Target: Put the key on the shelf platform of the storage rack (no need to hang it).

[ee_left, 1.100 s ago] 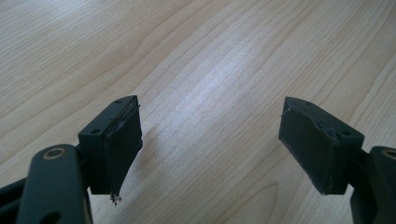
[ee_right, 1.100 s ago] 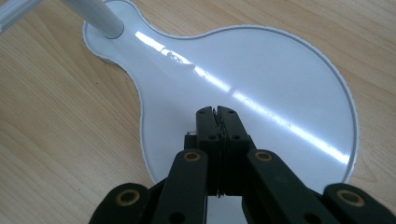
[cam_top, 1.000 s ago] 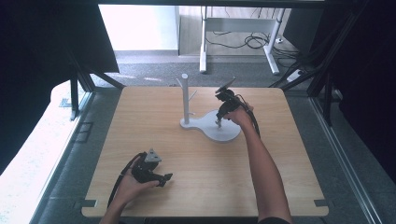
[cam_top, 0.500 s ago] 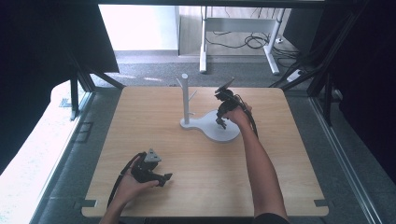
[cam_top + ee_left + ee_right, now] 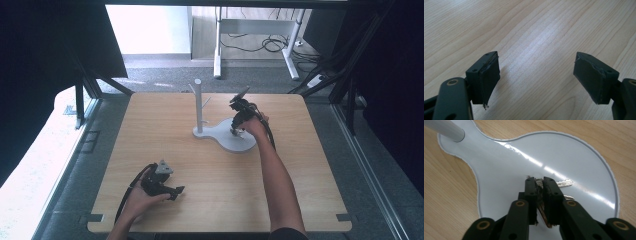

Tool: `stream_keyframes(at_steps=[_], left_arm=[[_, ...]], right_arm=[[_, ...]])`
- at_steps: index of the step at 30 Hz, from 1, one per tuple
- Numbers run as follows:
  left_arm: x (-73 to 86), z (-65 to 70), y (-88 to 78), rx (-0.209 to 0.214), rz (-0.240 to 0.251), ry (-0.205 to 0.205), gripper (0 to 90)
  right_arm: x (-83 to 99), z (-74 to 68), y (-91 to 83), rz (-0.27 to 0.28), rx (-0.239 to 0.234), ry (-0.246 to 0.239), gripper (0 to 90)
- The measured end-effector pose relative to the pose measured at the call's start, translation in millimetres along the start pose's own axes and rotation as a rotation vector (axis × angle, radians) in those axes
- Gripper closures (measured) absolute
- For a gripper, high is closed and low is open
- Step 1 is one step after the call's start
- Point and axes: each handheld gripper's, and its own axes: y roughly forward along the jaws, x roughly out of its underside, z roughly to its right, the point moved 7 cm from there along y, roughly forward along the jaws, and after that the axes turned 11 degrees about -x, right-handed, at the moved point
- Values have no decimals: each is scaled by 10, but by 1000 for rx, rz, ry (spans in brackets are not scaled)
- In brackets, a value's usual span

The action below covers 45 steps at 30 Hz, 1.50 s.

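While the left gripper sat low at the near edge of the tabletop, held in the person's left hand, its jaws were spread wide apart with nothing but bare wood grain between them in the left gripper view. Further out, past the middle of the tabletop, the right gripper pointed down onto the round end of a white stand base. From the right gripper view, the jaws had just been easing open a bit, with only a narrow gap between them, and a bunch of keys lay on the glossy base right in that gap, blades poking out past the tips and a brassy ring showing lower down. Couldn't tell if the pads were actually pinching them. Beyond that, the stand's white post rose upright from the narrow end of the base.
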Motion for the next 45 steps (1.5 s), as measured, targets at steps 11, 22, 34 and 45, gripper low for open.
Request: stream_keyframes(at_steps=[11, 22, 34, 45], left_arm=[[-5, 17, 9, 1, -1, 4, 214], [-14, -50, -38, -21, 13, 3, 215], [-17, -32, -36, -25, 6, 10, 214], [-13, -39, -30, -27, 4, 10, 214]], right_arm=[[31, -119, -151, 44, -21, -37, 557], [295, -218, -368, 62, -38, -90, 487], [721, -246, -640, 125, -73, -129, 489], [1246, -168, -844, 176, -77, -135, 481]])
